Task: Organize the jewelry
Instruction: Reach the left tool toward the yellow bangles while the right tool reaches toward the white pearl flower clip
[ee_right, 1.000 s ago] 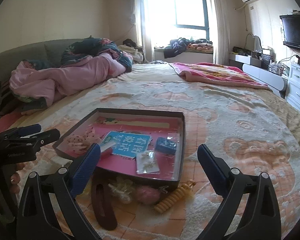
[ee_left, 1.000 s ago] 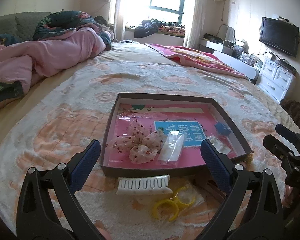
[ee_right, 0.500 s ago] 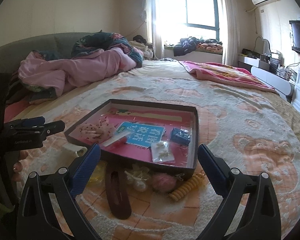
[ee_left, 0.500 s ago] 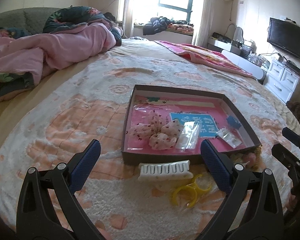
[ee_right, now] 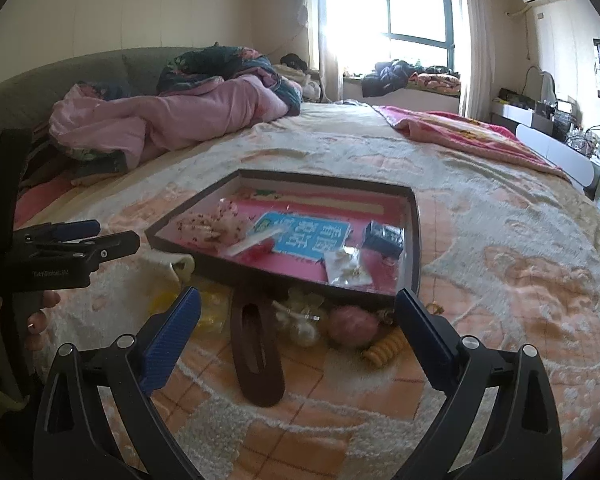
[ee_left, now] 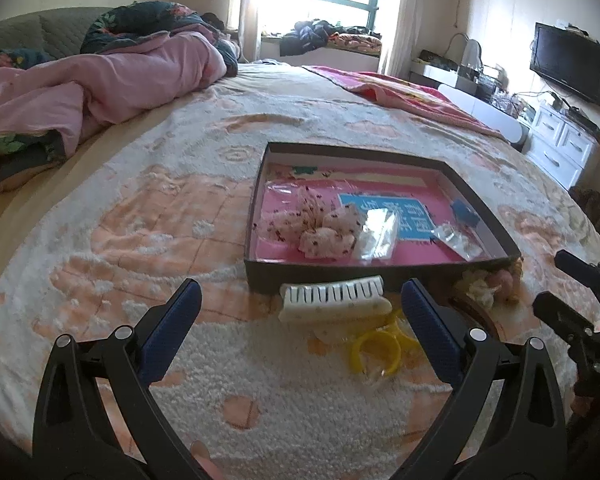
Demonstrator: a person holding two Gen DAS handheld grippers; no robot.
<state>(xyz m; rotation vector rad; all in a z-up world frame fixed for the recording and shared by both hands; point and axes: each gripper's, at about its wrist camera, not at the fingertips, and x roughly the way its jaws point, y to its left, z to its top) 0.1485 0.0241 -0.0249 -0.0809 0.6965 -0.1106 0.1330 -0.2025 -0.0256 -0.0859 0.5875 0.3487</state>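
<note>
The left gripper (ee_left: 300, 312) is hovering low over the bed (ee_left: 120, 240) with its jaws spread wide and nothing between them. Just beyond its fingertips a white comb clip (ee_left: 334, 298) is lying against the near wall of the dark tray (ee_left: 320, 274), and a yellow ring clip (ee_left: 376, 350) is resting nearer, close to the right finger.

The right gripper (ee_right: 298, 312) is also standing open and empty. A long brown hair clip (ee_right: 256, 348) is lying lengthwise between its fingers, reaching from the tray's near wall toward the camera. To the right of it a pearl ornament (ee_right: 302, 326), a pink ball (ee_right: 352, 326) and a yellow spiral hair tie (ee_right: 382, 348) are sitting together on the bed, just outside the tray.

Inside the tray a speckled scrunchie (ee_left: 320, 228) is lying at the left, a clear packet (ee_right: 346, 266) near the front right, and a small blue box (ee_right: 384, 236) beyond it, all on a pink lining.
</note>
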